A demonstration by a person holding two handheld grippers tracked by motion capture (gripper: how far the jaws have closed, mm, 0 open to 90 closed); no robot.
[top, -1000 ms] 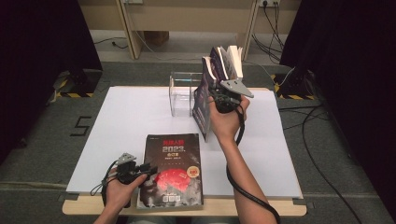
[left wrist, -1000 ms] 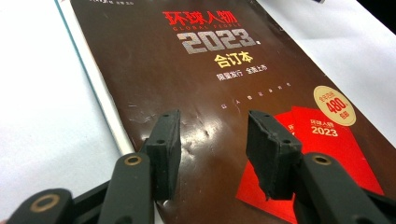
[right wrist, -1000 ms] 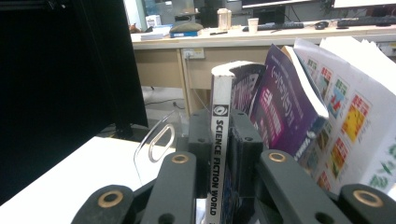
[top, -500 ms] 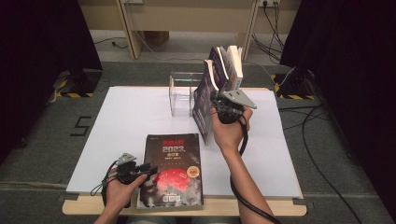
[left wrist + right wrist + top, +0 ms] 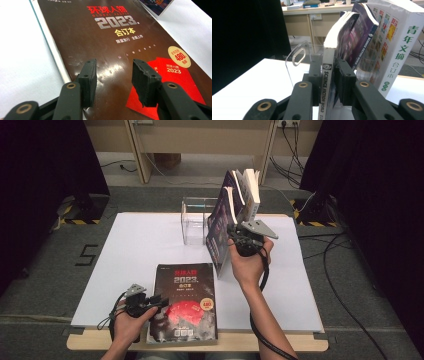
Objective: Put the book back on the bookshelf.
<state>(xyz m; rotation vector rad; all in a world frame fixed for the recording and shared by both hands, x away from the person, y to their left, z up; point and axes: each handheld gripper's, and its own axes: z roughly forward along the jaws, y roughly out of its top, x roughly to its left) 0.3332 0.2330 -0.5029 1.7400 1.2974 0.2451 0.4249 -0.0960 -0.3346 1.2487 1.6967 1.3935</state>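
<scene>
Shelving step, I reckon: right tool (image 5: 327, 82) was clamped on the Science Fiction World magazine (image 5: 326, 87), upright at frame centre beside the acrylic bookend (image 5: 194, 220). Left tool (image 5: 113, 77) sat spread, ungripped, over the 2023 volume (image 5: 185, 302) lower left. Next: seat it straight.

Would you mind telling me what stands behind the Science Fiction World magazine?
Behind the Science Fiction World magazine, held by the right gripper, lean another purple magazine and a thick white volume. Their lower parts are hidden.
</scene>
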